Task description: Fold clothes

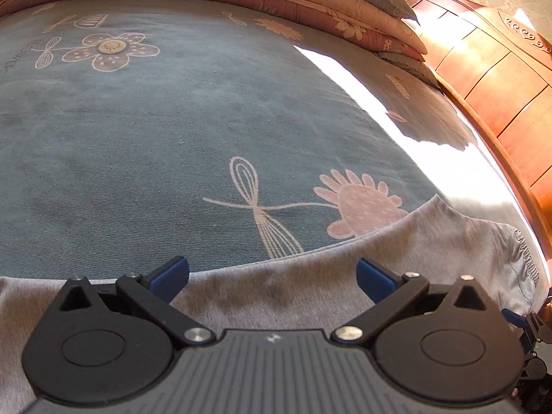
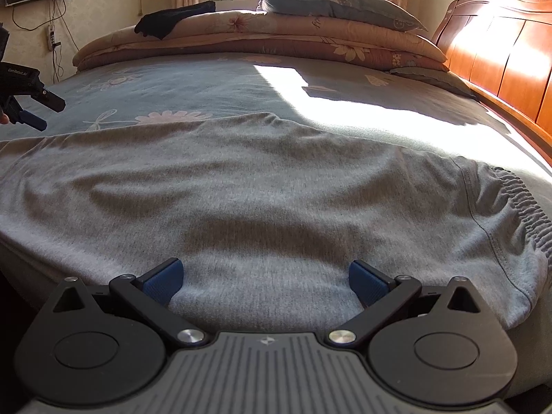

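Both tongs, left (image 1: pixel 272 277) and right (image 2: pixel 265 279), spread apart above grey trousers (image 2: pixel 258 189).

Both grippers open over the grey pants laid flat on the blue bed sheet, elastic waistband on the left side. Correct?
Not quite: the elastic waistband is on the right side, toward the wooden headboard, as the right wrist view shows. The rest holds: left gripper and right gripper are both open over the grey pants, laid flat on the blue bed sheet.

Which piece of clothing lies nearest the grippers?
The grey garment, spread flat on the bed just ahead of both open grippers. The black garment lies far off, on the folded quilt.
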{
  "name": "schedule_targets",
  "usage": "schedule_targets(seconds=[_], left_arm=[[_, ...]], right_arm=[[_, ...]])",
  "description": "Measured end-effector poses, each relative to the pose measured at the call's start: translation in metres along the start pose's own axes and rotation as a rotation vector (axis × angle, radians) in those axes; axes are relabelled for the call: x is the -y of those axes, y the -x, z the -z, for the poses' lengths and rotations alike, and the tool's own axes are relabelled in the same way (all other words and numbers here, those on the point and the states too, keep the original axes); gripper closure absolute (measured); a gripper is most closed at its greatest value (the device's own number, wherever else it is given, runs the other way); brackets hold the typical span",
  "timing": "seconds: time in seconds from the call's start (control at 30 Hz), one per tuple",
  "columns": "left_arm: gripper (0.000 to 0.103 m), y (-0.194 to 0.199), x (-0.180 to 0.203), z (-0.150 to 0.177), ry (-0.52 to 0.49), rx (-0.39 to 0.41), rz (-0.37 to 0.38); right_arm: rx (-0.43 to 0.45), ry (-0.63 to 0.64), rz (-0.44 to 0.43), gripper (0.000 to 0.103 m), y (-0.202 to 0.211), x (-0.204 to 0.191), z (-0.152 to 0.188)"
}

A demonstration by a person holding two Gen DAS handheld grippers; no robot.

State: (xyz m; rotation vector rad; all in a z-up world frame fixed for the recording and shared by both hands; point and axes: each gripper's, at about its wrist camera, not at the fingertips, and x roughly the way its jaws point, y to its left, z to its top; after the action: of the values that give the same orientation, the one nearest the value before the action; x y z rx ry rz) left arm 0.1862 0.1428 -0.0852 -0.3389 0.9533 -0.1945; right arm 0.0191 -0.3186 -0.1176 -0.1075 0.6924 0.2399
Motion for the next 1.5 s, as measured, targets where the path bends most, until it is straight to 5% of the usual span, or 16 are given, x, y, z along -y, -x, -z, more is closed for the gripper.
schedule_targets(seconds=[0.33,0.5,0.7,0.87,1.07,1.2,1.37,1.5], left_arm=[[0.001,0.022,-0.014,-0.001,0.014,0.04,-0.058],[0.001,0.023,-0.031,0.004,0.045,-0.023,-0.028],[0.001,0.028,-0.056,0.011,0.107,0.021,-0.302],[0.001,0.038,-0.01,0.013,-0.001,0.022,-0.115],[0.001,0.007,0.064,0.005,-0.059,-0.068,0.201],[0.001,-0.031,0.093,0.001,-0.077,-0.134,0.233],[0.001,-0.05,0.085,0.007,-0.06,-0.177,0.102],[0.001,-0.021,0.078,0.011,-0.06,-0.136,0.018]], right_arm=[[0.002,0.004,0.0,0.0,0.0,0.0,0.0],[0.007,0.005,0.002,0.0,0.0,-0.001,0.001],[0.007,0.006,0.004,0.0,0.0,-0.001,0.001],[0.011,0.0,0.014,0.0,-0.001,-0.003,0.001],[0.013,-0.002,0.017,0.0,-0.001,-0.003,0.001],[0.015,0.003,0.012,0.0,0.0,-0.002,0.001],[0.023,0.011,-0.001,0.0,0.002,0.0,0.004],[0.028,0.013,-0.002,0.0,0.002,0.0,0.004]])
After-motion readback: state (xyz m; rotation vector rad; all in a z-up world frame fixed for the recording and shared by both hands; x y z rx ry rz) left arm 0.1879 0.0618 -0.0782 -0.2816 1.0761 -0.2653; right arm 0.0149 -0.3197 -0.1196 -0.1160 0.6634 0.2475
